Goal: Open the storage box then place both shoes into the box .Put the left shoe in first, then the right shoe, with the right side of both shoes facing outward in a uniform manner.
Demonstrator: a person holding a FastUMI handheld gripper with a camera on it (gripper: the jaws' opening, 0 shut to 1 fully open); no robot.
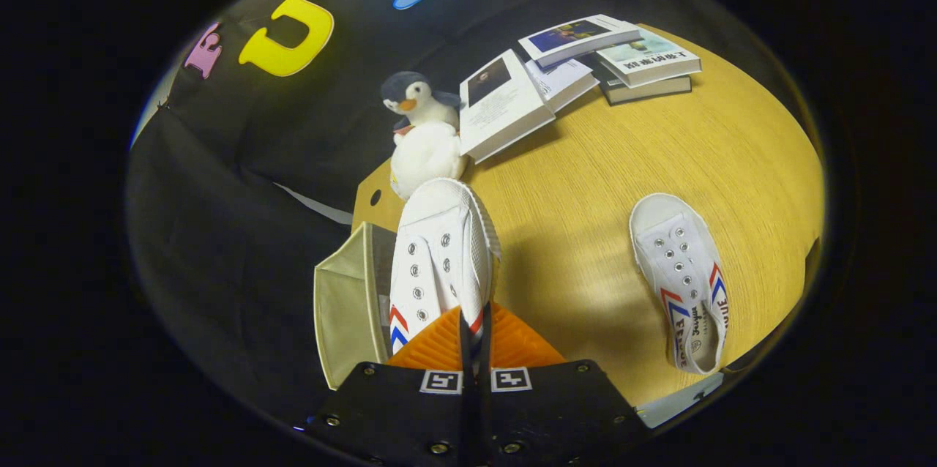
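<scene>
The gripper (474, 339) points forward and downward over the near left part of the wooden table (622, 181). Its two fingers (439, 346) are drawn close together, with only a thin dark slit between them. They clamp the heel end of a white canvas shoe (439, 255), which is held above the table with its toe pointing away from the gripper. Both fingers press on the shoe's rear part, one on each side.

Count of items in view:
- Shoes: two. Both are white with metal eyelets and red-and-blue chevron stripes on the side.
- Storage box (350, 299): one, beige, fabric-walled, open at the top.
- Books (585, 61): a group of roughly five, some stacked, some overlapping. The exact number cannot be told.
- Plush penguin (416, 102): one, grey and white, sitting above a round white plush form.

Position of task items relative to the fingers:
- The held shoe extends straight ahead of the fingers. Its toe reaches toward the plush penguin.
- The storage box is just to the left of the held shoe and the fingers, at the table's left edge. The shoe overlaps the box's right wall.
- The second shoe (681, 280) lies flat on the table, well apart to the right of the fingers, toe pointing away, opening facing up.
- The books lie beyond both shoes, at the far side of the table.
</scene>
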